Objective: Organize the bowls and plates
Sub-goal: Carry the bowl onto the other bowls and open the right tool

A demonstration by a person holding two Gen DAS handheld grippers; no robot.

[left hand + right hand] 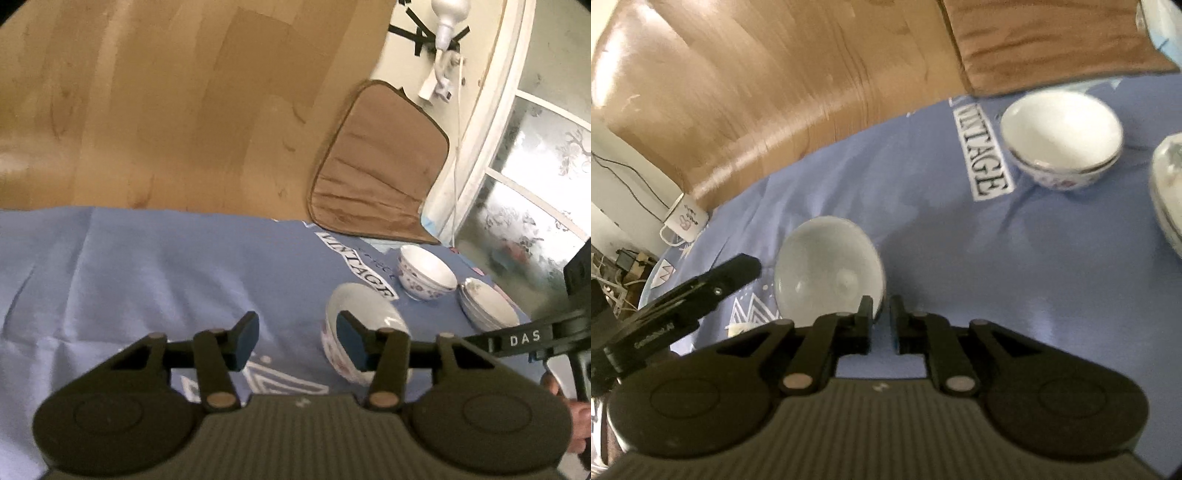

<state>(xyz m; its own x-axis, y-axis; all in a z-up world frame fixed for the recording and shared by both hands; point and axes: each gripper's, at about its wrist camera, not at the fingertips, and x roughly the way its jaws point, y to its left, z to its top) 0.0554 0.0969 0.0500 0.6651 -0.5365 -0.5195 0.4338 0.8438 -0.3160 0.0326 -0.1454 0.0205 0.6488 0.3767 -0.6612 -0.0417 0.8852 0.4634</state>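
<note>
A: What is the right tool point(882, 314) doing?

B: Its two black fingers are pinching the near rim of a white porcelain bowl with a floral outside point(827, 266), which is tilting with its opening facing the camera. I cannot tell whether the bowl is touching the surface below.

A: And the left tool point(297, 339)?

B: Its blue-padded fingers are standing spread apart, gripping nothing, over the blue cloth with white printed lettering point(147, 266) that is covering the tabletop. Through the left wrist view the same tilted bowl point(364, 328) is showing just behind the right-hand pad.

A: Where are the other dishes sitting?

B: A stack of two white floral bowls point(1062, 138) is sitting upright on the cloth beside the "VINTAGE" print, well apart from the held bowl. Just beside that stack, a pile of shallow white plates with silver rims point(487, 304) is resting near the cloth's far edge.

A: Anything else around?

B: A brown square cushion point(380, 162) is lying beyond the cloth on the wooden floor point(166, 92), and a white mug with a pink drawing point(685, 221) is lying at the cloth's left edge.
</note>
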